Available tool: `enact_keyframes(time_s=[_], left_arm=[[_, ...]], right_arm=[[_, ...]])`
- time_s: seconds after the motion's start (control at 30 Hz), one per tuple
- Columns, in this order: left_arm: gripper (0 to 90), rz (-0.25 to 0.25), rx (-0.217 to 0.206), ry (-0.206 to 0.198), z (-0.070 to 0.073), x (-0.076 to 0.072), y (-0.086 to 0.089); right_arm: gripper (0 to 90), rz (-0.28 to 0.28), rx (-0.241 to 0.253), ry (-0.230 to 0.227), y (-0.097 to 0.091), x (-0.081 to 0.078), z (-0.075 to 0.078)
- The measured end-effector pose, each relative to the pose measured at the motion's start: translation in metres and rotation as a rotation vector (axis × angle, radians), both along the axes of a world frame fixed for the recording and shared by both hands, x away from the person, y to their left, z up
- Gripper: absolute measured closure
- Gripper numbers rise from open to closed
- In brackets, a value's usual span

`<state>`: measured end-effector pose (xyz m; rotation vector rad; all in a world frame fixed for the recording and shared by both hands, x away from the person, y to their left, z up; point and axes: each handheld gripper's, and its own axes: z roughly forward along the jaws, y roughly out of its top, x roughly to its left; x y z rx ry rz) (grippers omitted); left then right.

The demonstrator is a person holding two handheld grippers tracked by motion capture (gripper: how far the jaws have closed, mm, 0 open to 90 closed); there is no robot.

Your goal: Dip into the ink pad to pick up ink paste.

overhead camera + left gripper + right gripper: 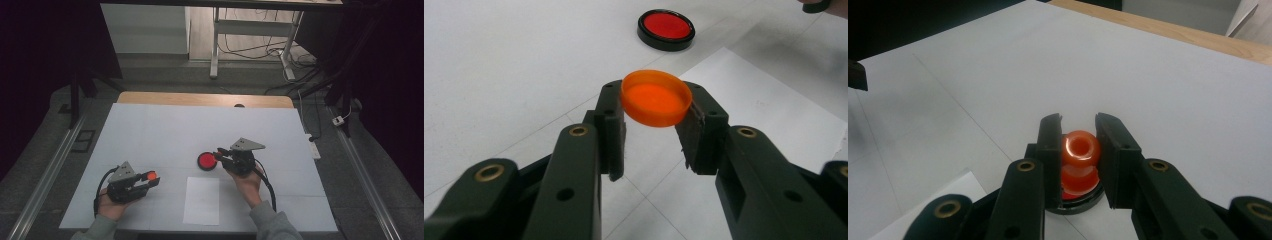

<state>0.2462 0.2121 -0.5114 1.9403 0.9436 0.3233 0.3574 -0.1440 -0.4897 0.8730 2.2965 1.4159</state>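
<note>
- At the left of the high view, the left hand-held gripper lies low over the white bench, held by the person's left hand.
- Its jaws are clenched on an orange cap. In the left gripper view the cap sits between the two pads, open side up and a little tilted, lifted above the bench surface.
- Just to the right of this gripper, near the front edge of the bench, a white sheet of paper lies flat.
- Beyond the paper, a round black dish with a red inside rests on the bench, near the middle.
- The right hand-held gripper reaches to this dish from the right side, held by the right hand.
- In the right gripper view its jaws are clenched on a small orange ring-shaped piece with a hole in its top. The piece stands directly above the dish; I cannot tell if it touches the dish.
- The two grippers are well apart from each other.
</note>
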Motion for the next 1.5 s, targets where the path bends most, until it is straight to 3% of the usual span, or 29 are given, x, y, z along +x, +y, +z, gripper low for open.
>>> enact_keyframes(time_s=[0.9, 1.5], left_arm=[[64.8, -0.011, 0.017, 0.009, -0.003, 0.000, -0.003], [64.8, -0.013, 0.023, 0.011, -0.003, 0.000, -0.003]], right_arm=[[72.4, 0.026, -0.040, 0.033, 0.026, 0.009, -0.010], [72.4, 0.010, -0.069, 0.042, 0.033, 0.016, -0.020]])
